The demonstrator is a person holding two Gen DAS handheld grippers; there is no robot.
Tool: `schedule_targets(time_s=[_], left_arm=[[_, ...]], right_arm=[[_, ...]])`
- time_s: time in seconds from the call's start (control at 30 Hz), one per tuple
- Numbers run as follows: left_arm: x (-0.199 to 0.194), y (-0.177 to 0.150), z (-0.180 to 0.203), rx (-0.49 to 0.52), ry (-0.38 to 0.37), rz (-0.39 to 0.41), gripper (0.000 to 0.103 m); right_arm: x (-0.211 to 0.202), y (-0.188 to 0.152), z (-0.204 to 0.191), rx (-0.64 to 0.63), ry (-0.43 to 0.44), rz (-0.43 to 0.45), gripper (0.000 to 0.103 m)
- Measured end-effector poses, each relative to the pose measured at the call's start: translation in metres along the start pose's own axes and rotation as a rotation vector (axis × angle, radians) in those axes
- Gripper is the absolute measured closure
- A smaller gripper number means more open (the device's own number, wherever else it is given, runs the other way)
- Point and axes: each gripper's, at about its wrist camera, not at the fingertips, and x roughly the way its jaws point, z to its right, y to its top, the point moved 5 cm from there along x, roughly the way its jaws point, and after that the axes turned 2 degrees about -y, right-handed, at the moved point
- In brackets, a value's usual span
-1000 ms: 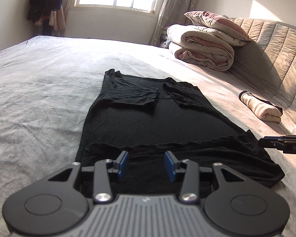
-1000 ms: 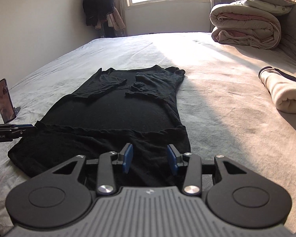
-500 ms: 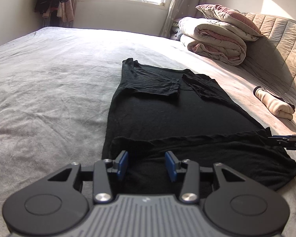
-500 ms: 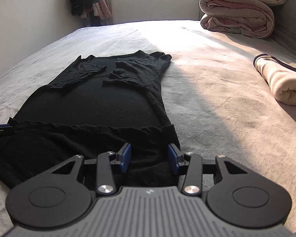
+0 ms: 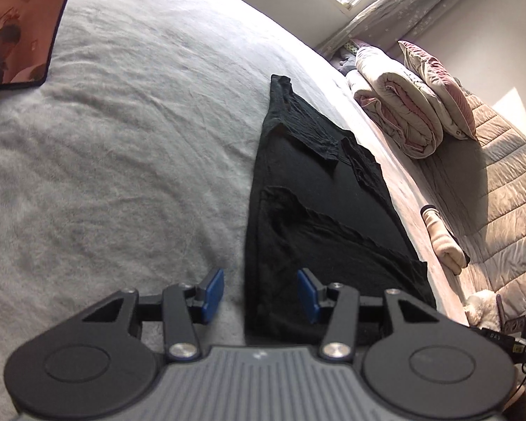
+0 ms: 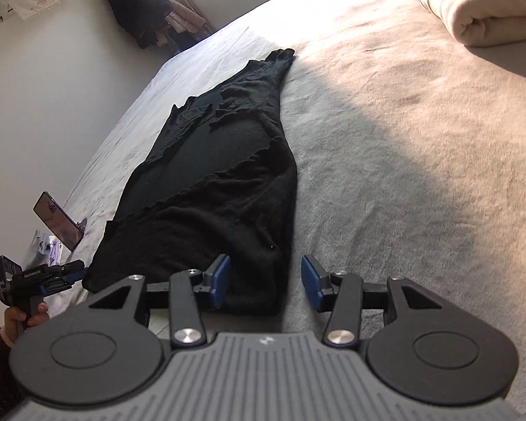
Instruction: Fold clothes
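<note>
I have my left gripper (image 5: 260,294) spread wide, gripping nothing, straddling the near left corner of the black shirt (image 5: 319,210). My right gripper (image 6: 265,282) gapes the same way over the shirt's near right corner. The shirt lies flat on the grey bed (image 5: 122,147), sleeves folded in, hem turned up. Beyond the shirt, a rolled cream garment (image 6: 487,10) and stacked quilts (image 5: 399,105).
</note>
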Motion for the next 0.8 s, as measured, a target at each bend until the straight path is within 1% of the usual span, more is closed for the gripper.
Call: schedule_targets(time_s=[0.1,0.2,0.27,0.4,0.53,0.67,0.8], left_arm=[[-0.003,-0.001,-0.009,-0.086,-0.052,-0.063,0.055],[0.005,-0.003,-0.007,-0.083,-0.08,-0.086,0.055],[0.011,-0.004,-0.006,-0.08,-0.098,-0.1,0.055],[0.021,-0.006,-0.003,-0.074,-0.134,-0.13,0.056],[0.029,-0.007,-0.001,-0.07,-0.165,-0.151,0.057],[0.034,-0.007,0.0,-0.069,-0.192,-0.164,0.057],[0.038,-0.006,0.0,-0.069,-0.216,-0.177,0.064]], right_arm=[[-0.005,-0.005,0.002,0.033,0.027,-0.044,0.053],[-0.007,-0.008,0.006,0.088,0.051,-0.094,0.053],[-0.005,-0.009,0.01,0.123,0.072,-0.105,0.053],[0.004,-0.005,0.017,0.2,0.129,-0.095,0.053],[0.009,-0.003,0.021,0.25,0.162,-0.084,0.053],[0.013,-0.001,0.019,0.252,0.177,-0.075,0.053],[0.017,-0.001,0.014,0.23,0.182,-0.077,0.053]])
